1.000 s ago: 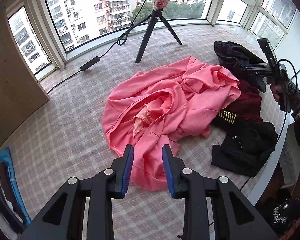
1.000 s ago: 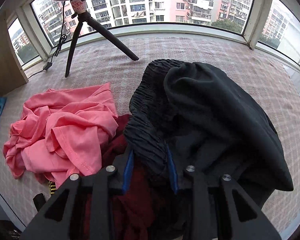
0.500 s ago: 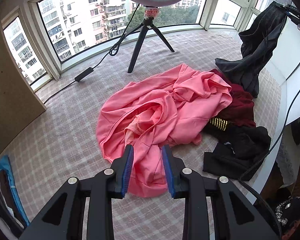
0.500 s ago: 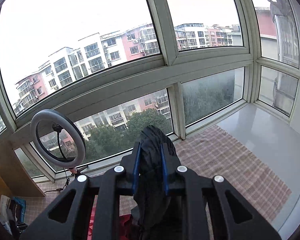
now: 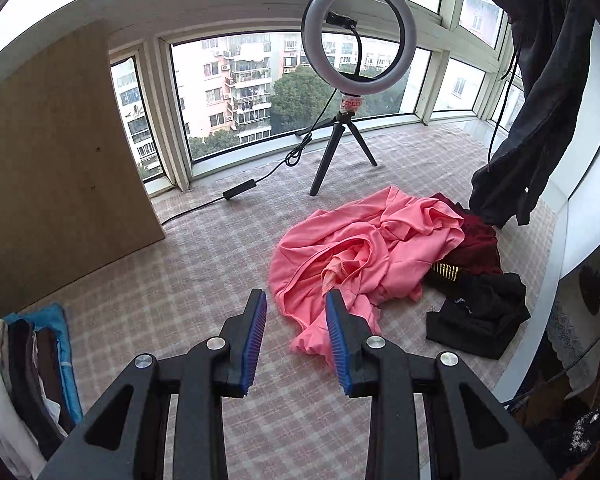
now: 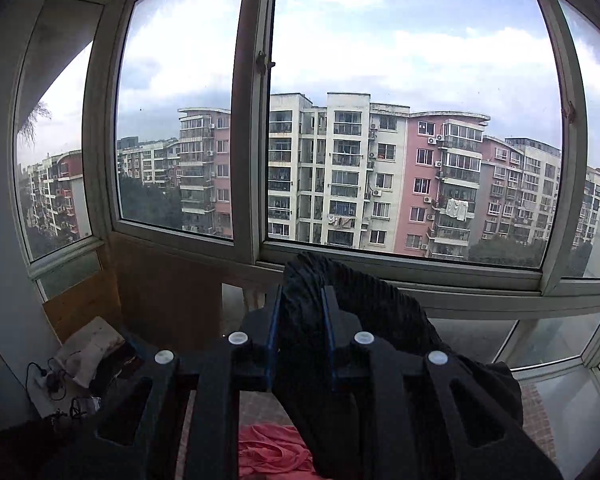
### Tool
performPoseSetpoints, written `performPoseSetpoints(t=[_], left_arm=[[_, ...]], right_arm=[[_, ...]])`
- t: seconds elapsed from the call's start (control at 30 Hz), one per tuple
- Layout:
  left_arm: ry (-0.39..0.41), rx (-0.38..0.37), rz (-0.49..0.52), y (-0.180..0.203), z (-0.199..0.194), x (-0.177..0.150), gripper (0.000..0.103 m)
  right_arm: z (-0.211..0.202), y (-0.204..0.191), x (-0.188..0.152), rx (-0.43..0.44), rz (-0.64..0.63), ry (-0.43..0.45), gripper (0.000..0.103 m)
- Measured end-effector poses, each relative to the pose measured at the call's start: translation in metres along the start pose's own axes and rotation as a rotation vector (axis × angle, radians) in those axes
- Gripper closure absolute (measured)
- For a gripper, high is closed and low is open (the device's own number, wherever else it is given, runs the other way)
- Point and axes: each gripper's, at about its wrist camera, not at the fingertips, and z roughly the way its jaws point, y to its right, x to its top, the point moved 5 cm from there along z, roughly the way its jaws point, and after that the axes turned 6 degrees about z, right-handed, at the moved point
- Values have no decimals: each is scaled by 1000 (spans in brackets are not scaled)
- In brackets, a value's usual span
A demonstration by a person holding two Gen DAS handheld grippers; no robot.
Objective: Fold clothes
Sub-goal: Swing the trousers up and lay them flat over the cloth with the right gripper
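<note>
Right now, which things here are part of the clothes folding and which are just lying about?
Part of the job:
black garment gripped in the right tool
pink garment
dark red garment
black clothes
left tool, empty

Lying about:
ring light
its tripod
wooden board

You're in a bay of windows (image 5: 236,92), daylight, apartment blocks (image 6: 364,176) outside. Ring light (image 5: 359,36) on a black tripod stands on the checked mat (image 5: 204,280); its cable (image 5: 260,178) runs left of it. Wooden panel (image 5: 60,160) far left of the ring light.
</note>
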Motion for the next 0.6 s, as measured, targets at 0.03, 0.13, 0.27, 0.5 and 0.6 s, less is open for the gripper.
performPoseSetpoints(t=[0.03, 0.13, 0.27, 0.5, 0.6], left_arm=[[14, 14, -22, -16, -14, -10, 74], [40, 81, -110, -70, -59, -54, 72], [-5, 210, -224, -138, -111, -135, 72], [-141, 314, -357, -197, -148, -246, 72], [-168, 255, -329, -185, -128, -248, 72]], right_arm=[[13, -40, -4, 67, -23, -23, 85], [58, -155, -14, 286, -65, -106, 85], [145, -300, -48, 543, -85, -316, 78], [218, -381, -162, 563, -166, -574, 74], [213, -294, -203, 404, -58, -582, 58]])
